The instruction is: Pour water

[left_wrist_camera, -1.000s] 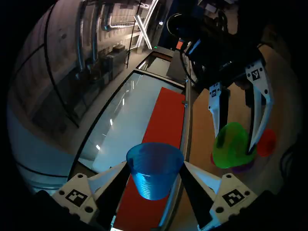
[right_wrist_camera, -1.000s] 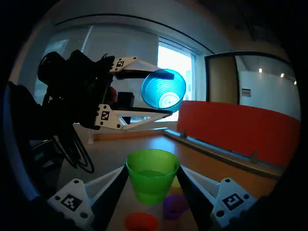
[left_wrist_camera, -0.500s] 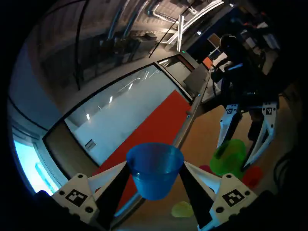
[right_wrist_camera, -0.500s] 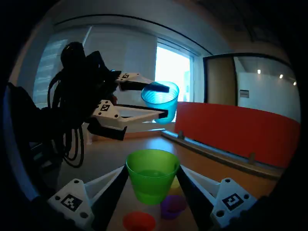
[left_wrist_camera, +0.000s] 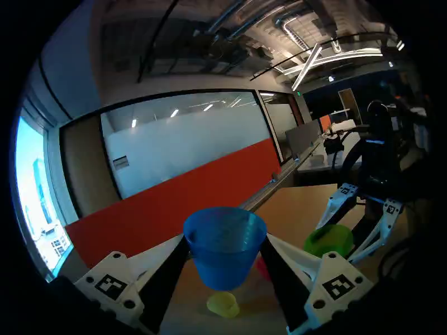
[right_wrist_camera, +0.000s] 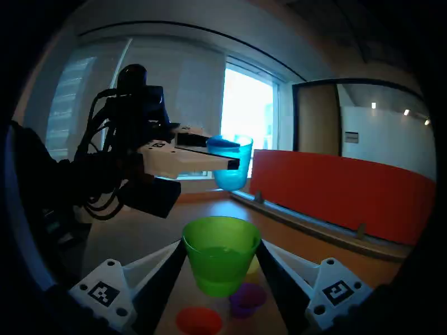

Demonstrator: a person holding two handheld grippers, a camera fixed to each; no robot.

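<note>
My left gripper (left_wrist_camera: 225, 244) is shut on a blue plastic cup (left_wrist_camera: 225, 262), which stands upright between its fingers. In the right gripper view that same left gripper (right_wrist_camera: 234, 155) hovers above the table with the blue cup (right_wrist_camera: 230, 170) level, up and slightly behind the green cup. My right gripper (right_wrist_camera: 222, 250) is shut on a translucent green cup (right_wrist_camera: 222, 265) that holds water. The left gripper view shows the right gripper (left_wrist_camera: 337, 241) and its green cup (left_wrist_camera: 328, 240) to the right, lower than the blue cup.
On the wooden table (right_wrist_camera: 145, 234) below sit small cups: yellow (left_wrist_camera: 223, 305), purple (right_wrist_camera: 247, 298) and orange-red (right_wrist_camera: 198, 322). An orange partition (right_wrist_camera: 346, 190) runs along the table's far edge. A dark hand and cables (right_wrist_camera: 106, 167) hold the left gripper.
The left gripper has turned the blue cup from tipped, mouth toward the green cup, back to upright and brought it a little lower. The right gripper and green cup stayed still.
</note>
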